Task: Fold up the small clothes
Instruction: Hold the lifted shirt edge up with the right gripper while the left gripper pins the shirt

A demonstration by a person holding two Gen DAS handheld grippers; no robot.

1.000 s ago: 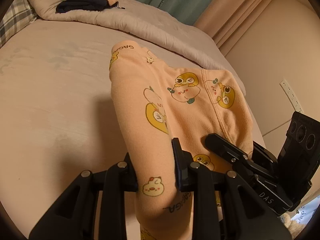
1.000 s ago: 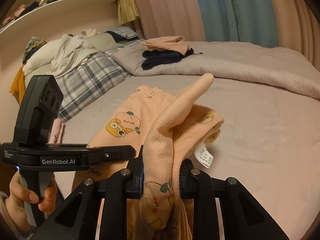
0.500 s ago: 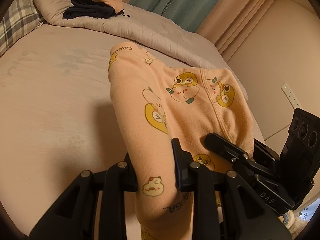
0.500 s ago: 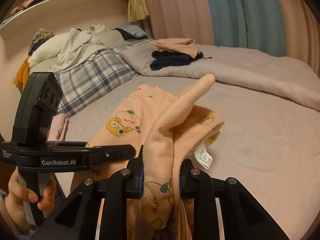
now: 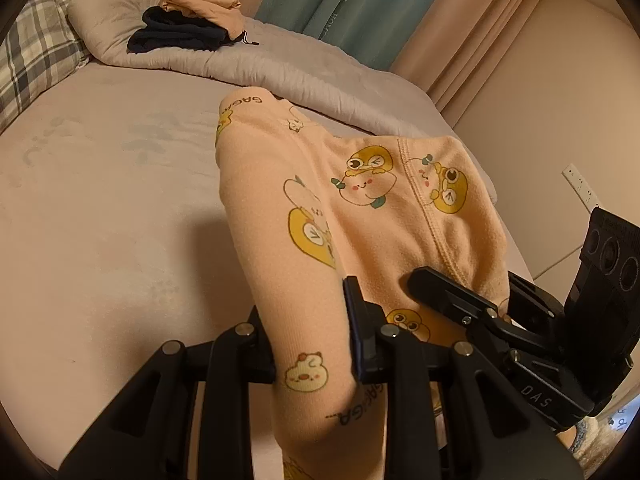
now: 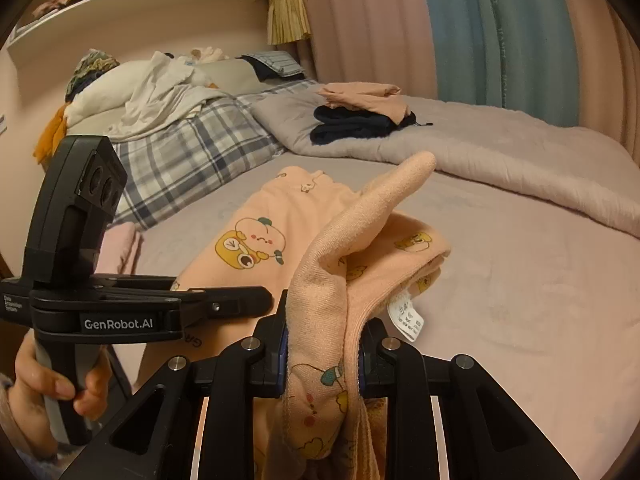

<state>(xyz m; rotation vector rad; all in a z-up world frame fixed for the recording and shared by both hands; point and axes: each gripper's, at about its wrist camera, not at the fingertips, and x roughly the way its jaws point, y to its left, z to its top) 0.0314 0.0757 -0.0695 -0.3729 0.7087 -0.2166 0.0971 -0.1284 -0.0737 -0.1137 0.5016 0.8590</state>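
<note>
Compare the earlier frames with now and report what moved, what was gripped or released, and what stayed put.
Nothing was taken hold of or let go. Both views panned a little across the bed. The left gripper and right gripper stay clamped on the peach printed garment, which keeps its drape. The folded pile on the grey quilt is unmoved.

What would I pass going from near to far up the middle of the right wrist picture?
Black fingers → peach cartoon-print garment → grey rumpled quilt → folded navy and peach clothes stack → teal curtain.
</note>
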